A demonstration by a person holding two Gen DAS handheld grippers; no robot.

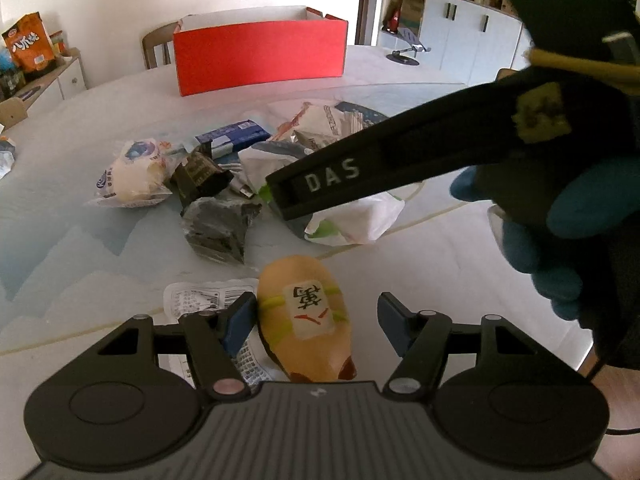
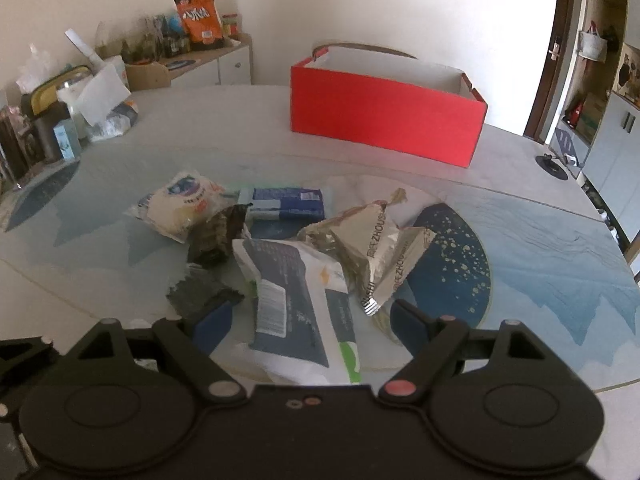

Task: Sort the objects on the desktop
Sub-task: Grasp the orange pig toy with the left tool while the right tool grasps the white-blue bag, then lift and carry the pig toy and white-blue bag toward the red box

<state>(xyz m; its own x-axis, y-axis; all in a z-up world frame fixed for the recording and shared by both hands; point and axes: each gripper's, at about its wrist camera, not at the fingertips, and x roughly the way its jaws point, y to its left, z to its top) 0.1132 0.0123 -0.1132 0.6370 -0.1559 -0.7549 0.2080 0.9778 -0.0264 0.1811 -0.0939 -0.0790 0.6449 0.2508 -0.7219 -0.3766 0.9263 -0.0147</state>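
While snacks (image 2: 304, 236) litter table (image 2: 540, 240), red box (image 2: 384, 120) interior unseen.

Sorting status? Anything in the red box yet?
Done: nothing evident. The red box shows only bare inner wall; its floor is hidden.
In hand: left gripper open around the tan toy; right gripper open around the white pouch, neither closed.
Left: the bun pack, blue packet, silver bags and dark wrappers lie piled on the table.
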